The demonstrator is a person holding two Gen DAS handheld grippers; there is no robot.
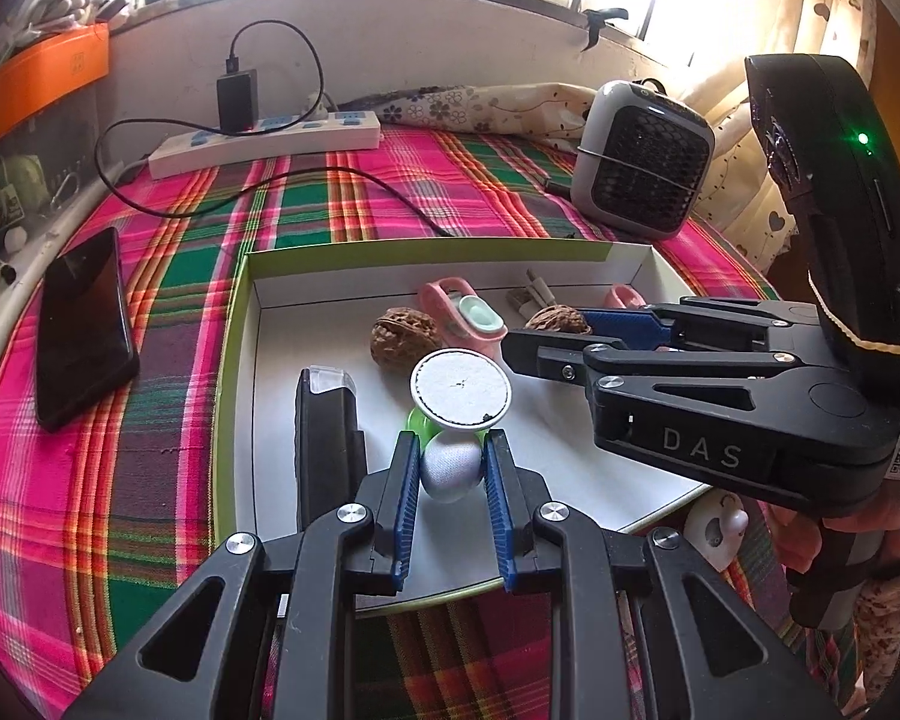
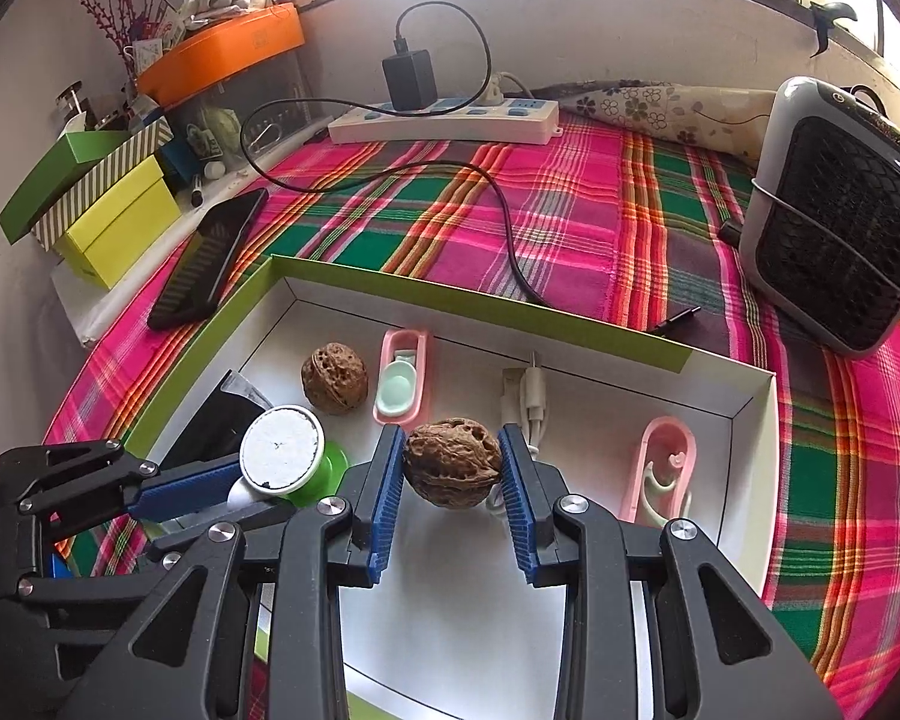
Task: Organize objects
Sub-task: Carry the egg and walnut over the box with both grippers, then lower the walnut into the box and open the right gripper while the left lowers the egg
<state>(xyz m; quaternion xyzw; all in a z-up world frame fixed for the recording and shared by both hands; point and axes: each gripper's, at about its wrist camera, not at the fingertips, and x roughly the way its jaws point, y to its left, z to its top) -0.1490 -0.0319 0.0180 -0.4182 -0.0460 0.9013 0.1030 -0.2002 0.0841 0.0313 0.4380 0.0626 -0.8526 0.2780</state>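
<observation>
While both grippers are working inside the same white box [image 2: 750, 414], the main danger is crowding: the right gripper [image 2: 452, 468] is sitting just beside the left gripper [image 1: 450, 468], and a careless swing by either could be knocking the other's load loose.

The right gripper is closing narrowly on a walnut [image 2: 452, 468], its blue pads [image 2: 390, 480] pressing on both sides of the shell. That shell is hard, round and ridged, so it is likely gripping on a few high points only; a twist or a jolt could be making it pop out and roll across the box floor toward the pink case [image 2: 403, 378] or the second walnut [image 2: 334, 378].

The left gripper is holding a silvery round knob [image 1: 450, 471] that seems to belong to the green piece with the white disc [image 1: 461, 389] leaning above the fingertips. That top-heavy disc is sticking out past the pads, so it may be tipping or catching on the black case [image 1: 328, 450] lying just beside it on the left.

Whether the walnut is lifted or resting on the floor, I cannot tell. Behind it, a white plug [image 2: 528, 396] is lying close enough to be snagged.
</observation>
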